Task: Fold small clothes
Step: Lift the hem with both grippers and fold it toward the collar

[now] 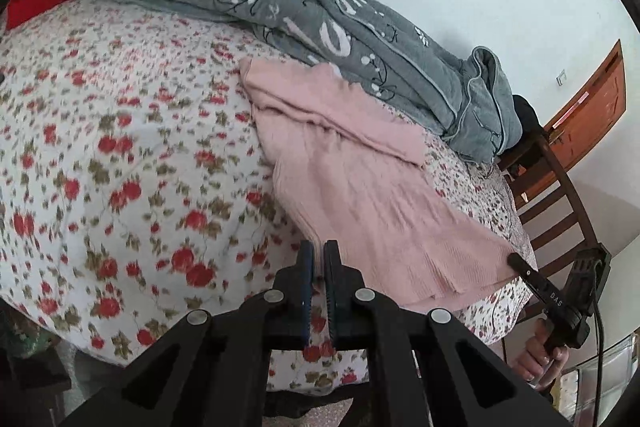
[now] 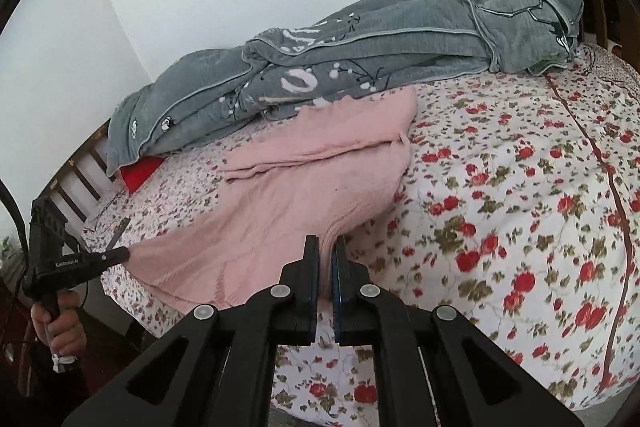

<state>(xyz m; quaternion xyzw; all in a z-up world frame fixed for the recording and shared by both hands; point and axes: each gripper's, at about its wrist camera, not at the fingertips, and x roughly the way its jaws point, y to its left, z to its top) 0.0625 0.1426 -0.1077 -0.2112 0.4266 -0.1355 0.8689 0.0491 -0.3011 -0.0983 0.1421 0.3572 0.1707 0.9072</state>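
Both tools, left (image 1: 319, 259) and right (image 2: 326, 253), pinch my pink garment's (image 1: 360, 187) near hem; its length runs away toward the gray quilt (image 2: 320, 67).

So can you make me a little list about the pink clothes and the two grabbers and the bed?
garment: pink garment, partly folded, near edge lifted
left gripper: shut on one near corner
right gripper: shut on the other near corner
surface: flowered bedsheet
behind garment: grey blanket, bunched against the wall
also seen: red item peeking from under the blanket
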